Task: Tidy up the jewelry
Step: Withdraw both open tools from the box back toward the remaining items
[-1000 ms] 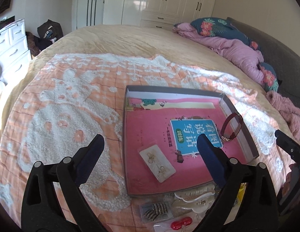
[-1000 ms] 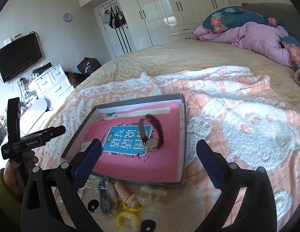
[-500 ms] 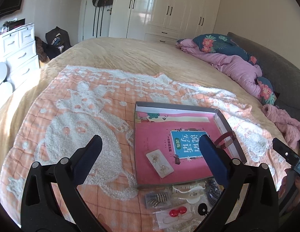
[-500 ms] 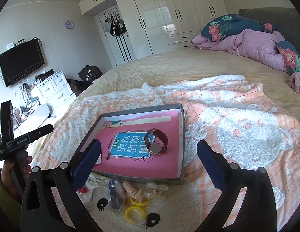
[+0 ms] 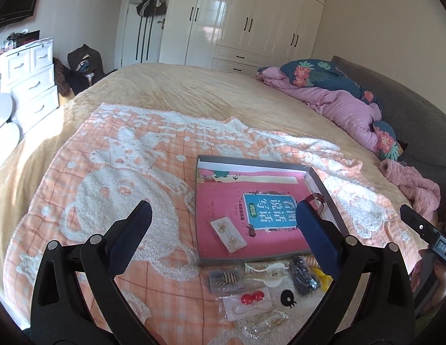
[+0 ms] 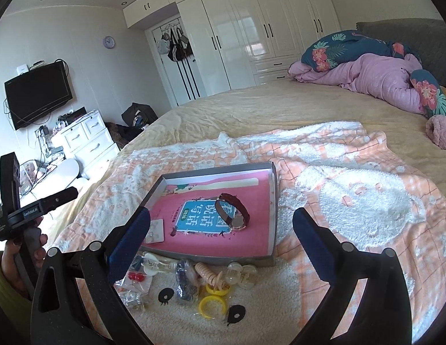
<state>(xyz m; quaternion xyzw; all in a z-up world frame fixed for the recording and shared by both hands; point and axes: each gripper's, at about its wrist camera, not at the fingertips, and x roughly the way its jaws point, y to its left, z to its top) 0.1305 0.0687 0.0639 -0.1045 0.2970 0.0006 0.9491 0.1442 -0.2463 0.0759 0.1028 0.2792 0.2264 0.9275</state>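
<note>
Peach blanket (image 5: pixel 108 172) — white wardrobes (image 5: pixel 251 23) beyond

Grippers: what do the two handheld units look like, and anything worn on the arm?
Both are alike: black plastic frames with round silver bolts and dark blue padded fingers. The left gripper, seen from the right wrist camera, has a black body with small white lettering and a grey handle. An olive-green sleeve shows at that wrist. No cables are visible.

The bed (image 5: pixel 194 97) carries an orange and white blanket (image 5: pixel 113 172). On the blanket lies a grey tray (image 6: pixel 273 201). At 6 o'clock of the tray lie small jewelry packets (image 5: pixel 251 302), hair clips (image 6: pixel 241 273) and yellow rings (image 6: pixel 210 304). At 2 o'clock lies a pink quilt (image 5: pixel 338 106).
</note>
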